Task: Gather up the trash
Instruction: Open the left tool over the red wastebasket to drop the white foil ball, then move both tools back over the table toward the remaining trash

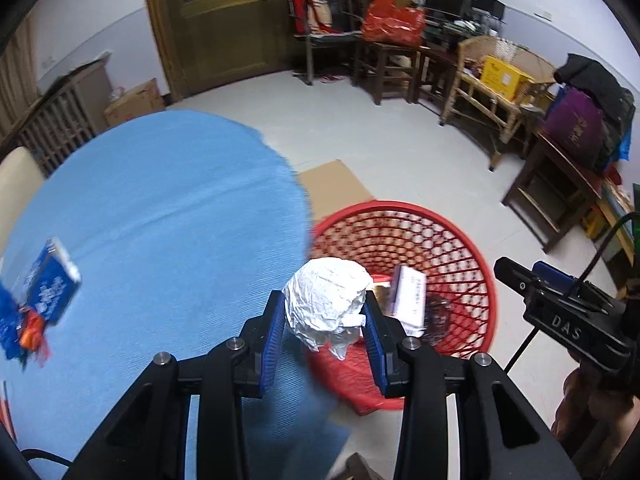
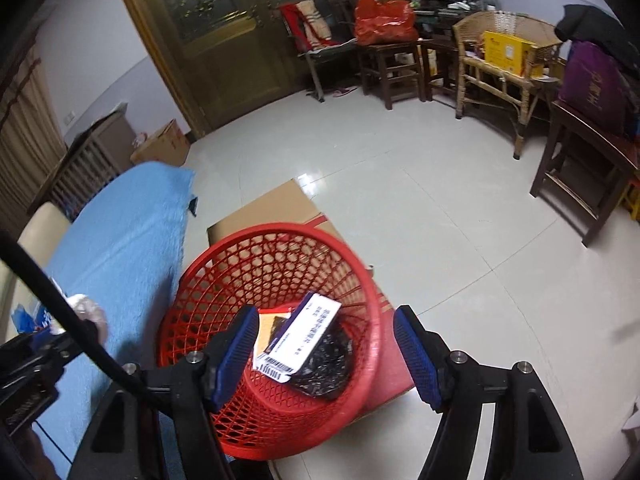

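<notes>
My left gripper (image 1: 325, 312) is shut on a crumpled white paper ball (image 1: 326, 304) and holds it at the table's right edge, next to the rim of the red mesh basket (image 1: 452, 240). The basket (image 2: 224, 280) holds a white and purple box (image 2: 306, 334), a black wrapper (image 2: 326, 364) and an orange item (image 2: 266, 330). My right gripper (image 2: 326, 354) is open and empty above the basket. A blue box (image 1: 54, 280) and blue and orange wrappers (image 1: 24, 328) lie on the blue tablecloth (image 1: 160, 208) at the left.
The basket stands on a cardboard box (image 2: 276, 204) on the tiled floor (image 2: 440, 220). Wooden chairs (image 2: 394, 64), a wicker chair (image 2: 496, 56) and a dark table (image 2: 588, 160) line the far walls. A wooden door (image 2: 216, 40) is at the back.
</notes>
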The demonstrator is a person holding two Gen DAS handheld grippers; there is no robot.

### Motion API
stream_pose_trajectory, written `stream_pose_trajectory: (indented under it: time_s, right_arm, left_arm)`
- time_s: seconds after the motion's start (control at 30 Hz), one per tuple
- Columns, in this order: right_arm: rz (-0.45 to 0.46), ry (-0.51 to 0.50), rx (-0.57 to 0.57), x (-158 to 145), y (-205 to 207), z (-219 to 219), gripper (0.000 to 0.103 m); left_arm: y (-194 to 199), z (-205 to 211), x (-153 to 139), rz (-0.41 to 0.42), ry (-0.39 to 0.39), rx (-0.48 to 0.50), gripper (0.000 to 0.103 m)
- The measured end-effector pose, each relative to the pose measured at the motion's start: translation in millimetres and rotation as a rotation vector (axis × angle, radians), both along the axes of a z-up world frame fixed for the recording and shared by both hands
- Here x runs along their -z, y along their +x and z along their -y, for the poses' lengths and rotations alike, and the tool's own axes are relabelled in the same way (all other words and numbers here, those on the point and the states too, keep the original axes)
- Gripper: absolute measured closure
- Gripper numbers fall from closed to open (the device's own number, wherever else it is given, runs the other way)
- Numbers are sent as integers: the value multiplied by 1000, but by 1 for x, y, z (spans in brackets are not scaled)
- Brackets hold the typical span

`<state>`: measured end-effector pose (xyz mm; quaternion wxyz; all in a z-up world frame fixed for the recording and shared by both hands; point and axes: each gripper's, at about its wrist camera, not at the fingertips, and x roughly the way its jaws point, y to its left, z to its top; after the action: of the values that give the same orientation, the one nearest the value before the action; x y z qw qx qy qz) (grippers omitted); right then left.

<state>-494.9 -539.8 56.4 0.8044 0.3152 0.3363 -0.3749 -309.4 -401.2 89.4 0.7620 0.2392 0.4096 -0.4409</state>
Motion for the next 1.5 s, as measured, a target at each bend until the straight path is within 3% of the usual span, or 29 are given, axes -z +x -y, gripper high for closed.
stream_pose_trajectory:
  time_s: [0.1,0.13,0.2,0.23,0.57,0.93,1.5]
  right_arm:
    - [6,0,23,-2,-8,6,30]
    - [6,-1,30,-2,-10,7,30]
    - [7,0,39,-1,-13,11,30]
    - [6,2,40,-1,-14,11,30]
    - [2,12,-23,2,13,-8,30]
    - [-46,-7,-158,5,73,-58,30]
    - [-103,-22,-247,3,110,-104,30]
  left_arm:
    - [-4,18,7,-18,19,26,58]
    - [-4,24,10,-35,28,39,54]
    - [-2,31,15,-49,47,48,34]
    - [1,30,15,-45,49,40,34]
    - [57,-44,0,-65,-15,-128,31]
    - [99,-135,12,-86,-16,-291,31]
    - [119,-190,16,-79,-42,-372,31]
